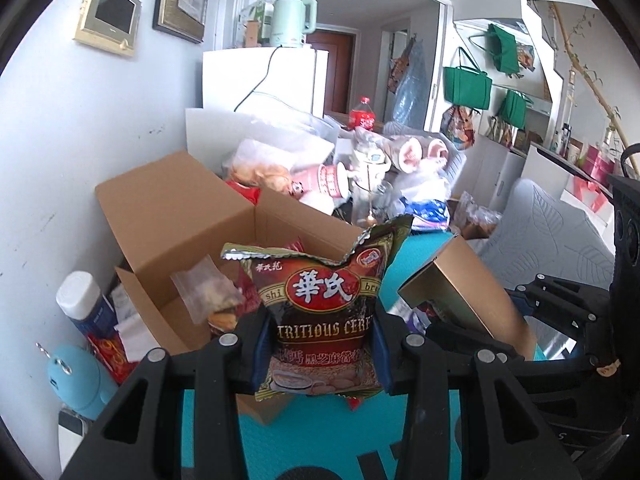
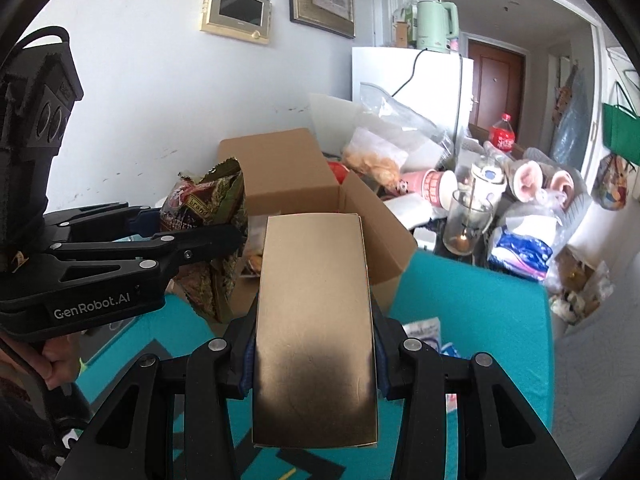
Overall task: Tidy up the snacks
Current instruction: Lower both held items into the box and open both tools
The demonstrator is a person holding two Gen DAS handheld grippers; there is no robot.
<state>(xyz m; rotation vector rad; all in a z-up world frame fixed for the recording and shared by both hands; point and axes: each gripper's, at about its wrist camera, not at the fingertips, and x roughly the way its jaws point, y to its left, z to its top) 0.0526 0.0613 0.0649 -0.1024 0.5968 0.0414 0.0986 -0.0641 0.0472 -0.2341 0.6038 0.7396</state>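
My left gripper (image 1: 320, 344) is shut on a dark cereal packet (image 1: 320, 304) with a red oval label, held upright above the teal mat. The same cereal packet (image 2: 212, 216) and left gripper (image 2: 224, 240) show at the left of the right wrist view. My right gripper (image 2: 316, 356) is shut on a gold box (image 2: 316, 320), and that gold box (image 1: 460, 292) shows tilted at the right of the left wrist view. Just beyond both stands an open cardboard carton (image 1: 176, 240), (image 2: 360, 216) with snack bags inside, among them a clear bag (image 1: 208, 292).
A teal mat (image 2: 480, 312) covers the table. Behind the carton lie plastic bags, a pink cup (image 2: 432, 186), a glass with a spoon (image 2: 468, 220), a cola bottle (image 2: 504, 134) and a plush toy. A white-capped bottle (image 1: 86, 308) and a blue object (image 1: 76, 376) stand left of the carton.
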